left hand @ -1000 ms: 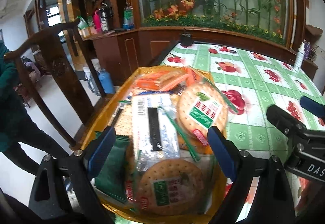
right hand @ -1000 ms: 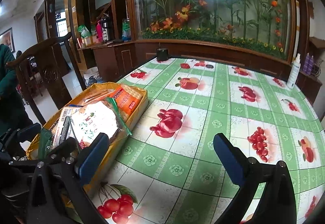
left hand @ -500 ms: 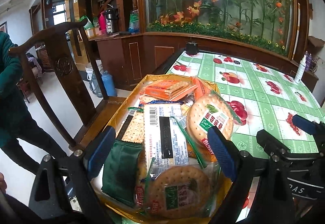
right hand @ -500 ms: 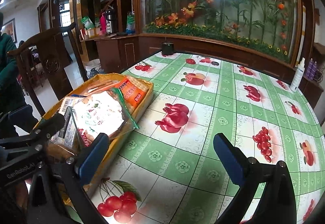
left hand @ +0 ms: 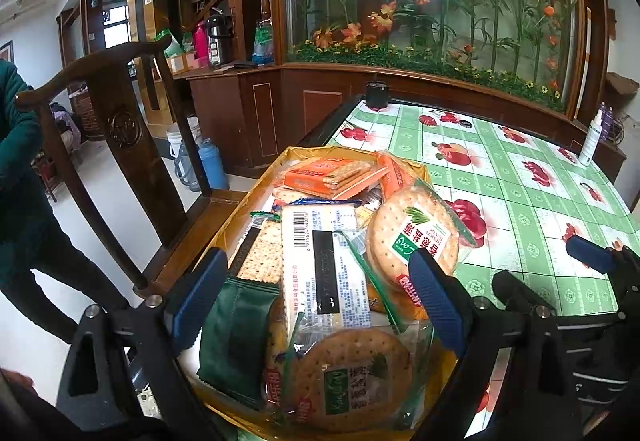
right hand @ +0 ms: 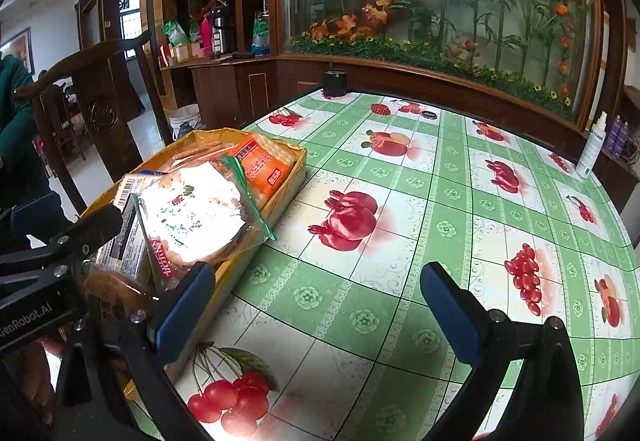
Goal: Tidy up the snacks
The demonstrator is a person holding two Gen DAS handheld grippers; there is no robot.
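Note:
A yellow tray full of snack packs sits at the table's left edge; it also shows in the right wrist view. It holds round cracker packs, a white barcode pack, a dark green pouch and orange cracker packs. My left gripper is open and empty, hovering just above the near end of the tray. My right gripper is open and empty over the tablecloth, right of the tray.
The table has a green and white fruit-print cloth. A carved wooden chair stands left of the tray. A person in green stands further left. A white spray bottle and a black cup stand at the far edge.
Both grippers have pulled back and risen slightly, so the tray looks farther off. The right gripper's fingers have shifted in the left wrist view. Both stay open.

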